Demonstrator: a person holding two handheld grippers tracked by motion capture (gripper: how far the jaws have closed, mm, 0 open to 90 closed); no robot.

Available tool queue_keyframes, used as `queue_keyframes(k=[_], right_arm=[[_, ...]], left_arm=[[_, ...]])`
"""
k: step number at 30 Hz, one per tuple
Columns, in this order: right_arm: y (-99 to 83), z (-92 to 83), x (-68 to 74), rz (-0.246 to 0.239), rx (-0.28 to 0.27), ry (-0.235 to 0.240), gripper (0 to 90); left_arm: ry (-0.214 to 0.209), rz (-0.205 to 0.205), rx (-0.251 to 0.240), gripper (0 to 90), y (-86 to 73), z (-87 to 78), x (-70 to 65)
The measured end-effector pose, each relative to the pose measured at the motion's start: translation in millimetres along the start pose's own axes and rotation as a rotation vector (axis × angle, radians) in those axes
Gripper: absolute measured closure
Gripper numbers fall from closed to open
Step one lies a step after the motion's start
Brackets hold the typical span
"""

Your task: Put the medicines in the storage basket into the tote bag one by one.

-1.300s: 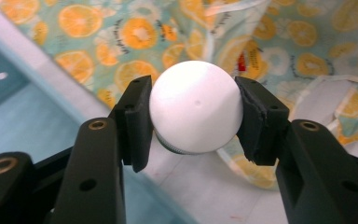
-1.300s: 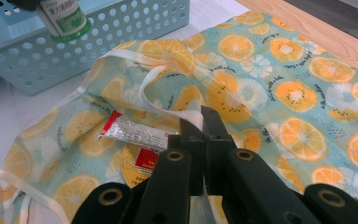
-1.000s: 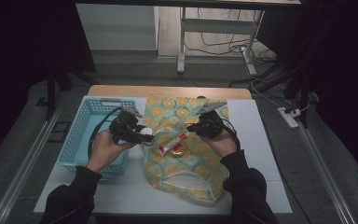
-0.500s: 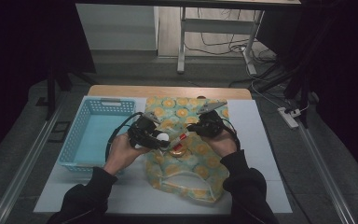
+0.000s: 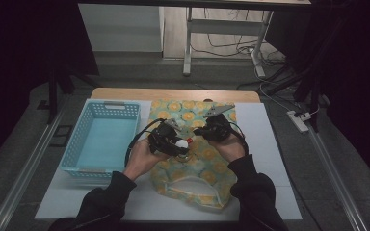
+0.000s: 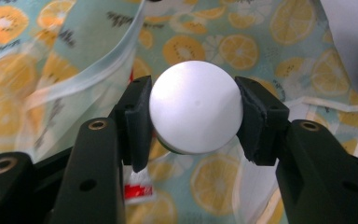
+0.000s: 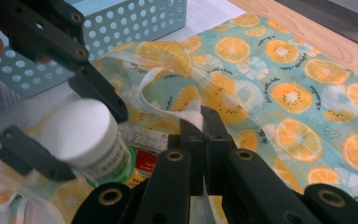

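Observation:
My left gripper [image 5: 177, 143] is shut on a small jar with a white cap [image 6: 195, 106] and a green label, holding it by the cap just above the mouth of a fabric bag [image 5: 200, 163] printed with orange slices. The jar [image 7: 85, 140] hangs between the left gripper's black jaws. My right gripper [image 7: 199, 122] is shut on the bag's white-trimmed edge [image 7: 193, 108] and holds it lifted. A red and white packet [image 7: 142, 164] lies inside the bag under the jar.
A light blue perforated basket [image 5: 79, 142] stands left of the bag on the white table cover [image 5: 270, 159]. The wooden table edge [image 5: 173, 94] runs along the back. Metal rails flank the table on both sides.
My left gripper has moved right from the basket's edge to above the bag's mouth, carrying the jar. The right gripper has stayed put, holding the bag's edge.

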State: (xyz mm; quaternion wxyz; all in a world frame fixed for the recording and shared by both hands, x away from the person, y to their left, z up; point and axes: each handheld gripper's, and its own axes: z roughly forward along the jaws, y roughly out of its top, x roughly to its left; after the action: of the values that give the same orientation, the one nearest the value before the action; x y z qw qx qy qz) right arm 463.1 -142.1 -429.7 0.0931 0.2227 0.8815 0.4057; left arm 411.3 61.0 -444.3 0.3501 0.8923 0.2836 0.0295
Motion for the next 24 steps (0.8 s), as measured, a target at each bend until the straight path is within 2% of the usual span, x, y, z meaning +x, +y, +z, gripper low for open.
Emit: queue_keyframes(k=[11, 24], right_arm=[[-0.7, 0.6, -1.1, -0.001, 0.001, -0.002, 89.9], [-1.3, 1.2, -1.8, 0.006, 0.006, -0.01, 89.9]], left_arm=[[-0.02, 0.013, 0.003, 50.3, 9.1, 27.8, -3.4], [-0.019, 0.047, 0.016, 50.3, 12.3, 57.2, -6.2]])
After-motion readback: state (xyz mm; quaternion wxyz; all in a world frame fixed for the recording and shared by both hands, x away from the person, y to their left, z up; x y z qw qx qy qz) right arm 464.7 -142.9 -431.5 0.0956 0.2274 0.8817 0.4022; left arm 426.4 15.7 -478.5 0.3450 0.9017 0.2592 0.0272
